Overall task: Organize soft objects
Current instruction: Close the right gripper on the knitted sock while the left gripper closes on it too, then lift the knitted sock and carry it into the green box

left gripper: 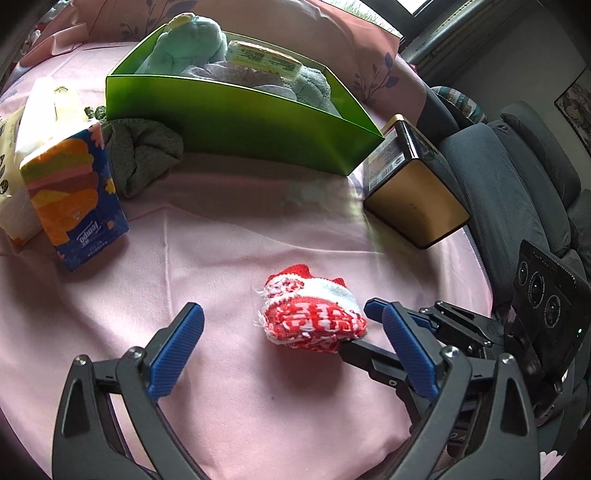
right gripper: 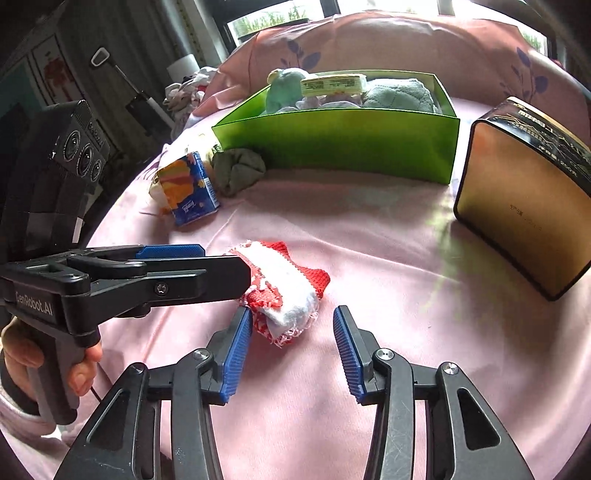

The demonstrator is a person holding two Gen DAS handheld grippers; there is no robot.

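Sock (left gripper: 314,314) between my two grippers, not yet gripped.
Left gripper (left gripper: 291,349) wide around it; right gripper (right gripper: 291,354) half-open, one pad touching. Next: close, lift, carry to the green box (left gripper: 258,122) beyond.

- Pale pink bedsheet (left gripper: 229,236) is covering the whole work surface, lightly creased.
- Pink pillow with purple leaf print (right gripper: 406,44) is lying along the far edge.
- Grey padded fabric chair (left gripper: 517,177) is standing beside the bed.
- Daylight is coming through a dark-framed window (right gripper: 280,14) behind.
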